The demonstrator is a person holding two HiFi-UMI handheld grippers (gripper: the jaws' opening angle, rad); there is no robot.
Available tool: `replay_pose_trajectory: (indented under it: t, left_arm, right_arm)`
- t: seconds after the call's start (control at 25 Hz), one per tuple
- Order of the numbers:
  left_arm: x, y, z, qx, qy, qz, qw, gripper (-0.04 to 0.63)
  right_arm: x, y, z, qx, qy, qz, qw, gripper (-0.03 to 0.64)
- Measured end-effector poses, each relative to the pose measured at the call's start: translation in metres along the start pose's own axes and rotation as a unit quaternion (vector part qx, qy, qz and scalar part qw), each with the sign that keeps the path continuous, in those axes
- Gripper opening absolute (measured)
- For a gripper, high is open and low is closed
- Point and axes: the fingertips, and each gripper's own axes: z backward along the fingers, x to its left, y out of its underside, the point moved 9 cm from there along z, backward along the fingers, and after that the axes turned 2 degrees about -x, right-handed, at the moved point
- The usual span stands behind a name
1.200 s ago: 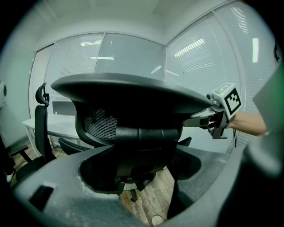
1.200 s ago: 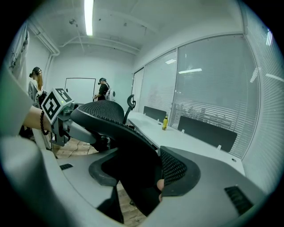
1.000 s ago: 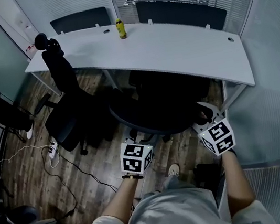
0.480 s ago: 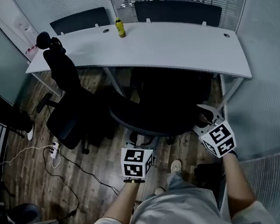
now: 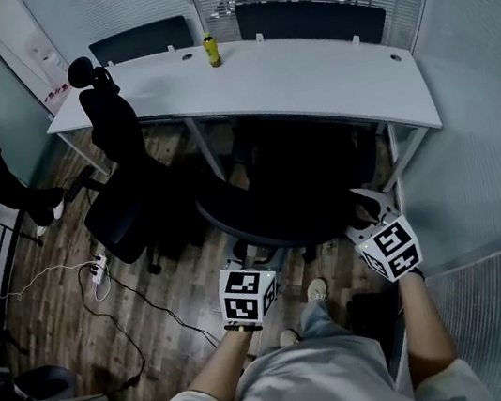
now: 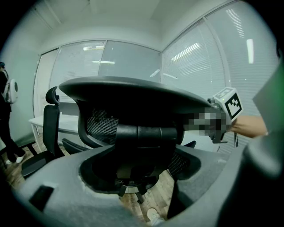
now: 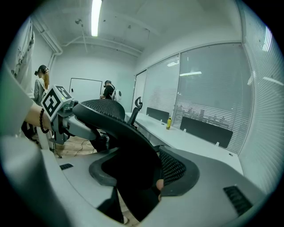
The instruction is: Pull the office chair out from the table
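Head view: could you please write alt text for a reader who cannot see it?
Seen from above, a person's left gripper and right gripper clasp the back of a black chair drawn up to a white table. A yellow bottle stands on the table, and a second chair sits out to the left.

office chair [image 7: 133, 155]: black mesh back, matt plastic frame
table [image 5: 306, 76]: smooth white matt top
floor [image 5: 52, 323]: dark wood planks, slight sheen

Black mesh office chair [image 5: 280, 209], white table [image 5: 307, 81], yellow bottle [image 5: 209, 51], brown plank floor [image 5: 167, 299]
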Motion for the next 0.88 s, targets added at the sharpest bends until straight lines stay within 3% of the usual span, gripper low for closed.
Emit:
replay_pose_trajectory:
  t: [0.88]
  left_arm:
    - [-0.015,0.041,0.097,-0.010,0.016,-0.009,0.9998,0.325]
  right_arm:
    - [0.099,0.008,0.054,0.004,0.004,-0.001,1.000,0.207]
